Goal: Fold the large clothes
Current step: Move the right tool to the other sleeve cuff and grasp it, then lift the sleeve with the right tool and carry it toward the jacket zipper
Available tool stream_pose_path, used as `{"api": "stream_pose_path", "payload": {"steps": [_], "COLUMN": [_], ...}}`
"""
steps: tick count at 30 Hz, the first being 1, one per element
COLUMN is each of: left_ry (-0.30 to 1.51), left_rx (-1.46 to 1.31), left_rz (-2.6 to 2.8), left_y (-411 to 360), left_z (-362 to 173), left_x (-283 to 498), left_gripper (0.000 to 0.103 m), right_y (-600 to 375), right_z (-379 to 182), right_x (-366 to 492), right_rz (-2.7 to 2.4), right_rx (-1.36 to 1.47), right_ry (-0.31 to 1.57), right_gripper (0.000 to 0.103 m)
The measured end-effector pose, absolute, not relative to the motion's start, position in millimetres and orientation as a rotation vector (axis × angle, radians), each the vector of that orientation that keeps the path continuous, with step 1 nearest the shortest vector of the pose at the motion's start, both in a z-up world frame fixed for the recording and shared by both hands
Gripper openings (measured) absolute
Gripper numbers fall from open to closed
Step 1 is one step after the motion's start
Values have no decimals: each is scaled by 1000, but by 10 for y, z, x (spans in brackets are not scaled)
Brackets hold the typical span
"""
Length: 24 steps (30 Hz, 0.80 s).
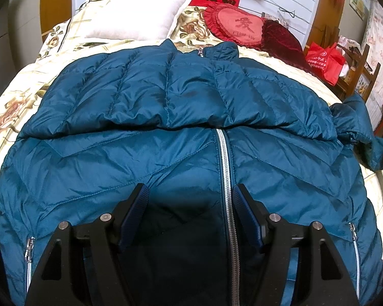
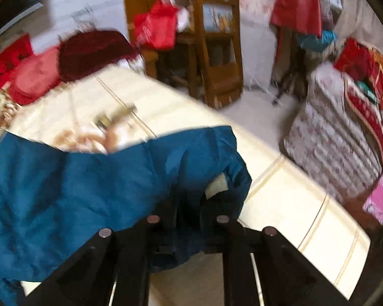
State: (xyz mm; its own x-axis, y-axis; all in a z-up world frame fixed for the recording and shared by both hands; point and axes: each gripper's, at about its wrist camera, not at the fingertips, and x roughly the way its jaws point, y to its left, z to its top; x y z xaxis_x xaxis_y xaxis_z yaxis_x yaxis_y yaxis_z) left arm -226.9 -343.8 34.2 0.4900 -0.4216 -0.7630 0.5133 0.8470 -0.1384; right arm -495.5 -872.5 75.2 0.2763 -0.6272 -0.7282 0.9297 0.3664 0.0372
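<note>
We hold the right gripper (image 2: 189,204) with jaws closed on the sleeve (image 2: 212,158); the jacket (image 1: 166,132) body lies to its left. Left gripper (image 1: 191,199) jaws open above the zip.

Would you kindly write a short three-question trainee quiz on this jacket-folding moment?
1. True or false: the left gripper is clamped on the jacket's front.
2. What does the right gripper hold? A) white pillow B) jacket sleeve C) red bag
3. Fill in: the sleeve already folded lies across the jacket's ____.

Key:
1. False: its jaws stand open over the fabric beside the zipper.
2. B: it is shut on the sleeve at the bed's edge.
3. Chest.
</note>
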Motion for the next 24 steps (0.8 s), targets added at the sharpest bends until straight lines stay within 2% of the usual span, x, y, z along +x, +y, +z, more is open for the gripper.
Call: {"api": "stream_pose_path", "payload": {"steps": [8, 12, 24], "left_ry": [871, 861, 834], "left_rx": [102, 73, -10], "left_rz": [-558, -565, -532], "left_y": [-3217, -3056, -2665], "left_z": [581, 737, 946], "left_x": [-2270, -2247, -2159], "left_gripper": [75, 75, 75], "right_y": [-7839, -7337, -6088], "right_z": [2026, 2490, 2872], "right_x": [-4605, -4312, -3434], "right_rz": [-937, -816, -518], "right_rx": [232, 155, 32], "right_ry": [505, 460, 470], "right_gripper": [11, 11, 11]}}
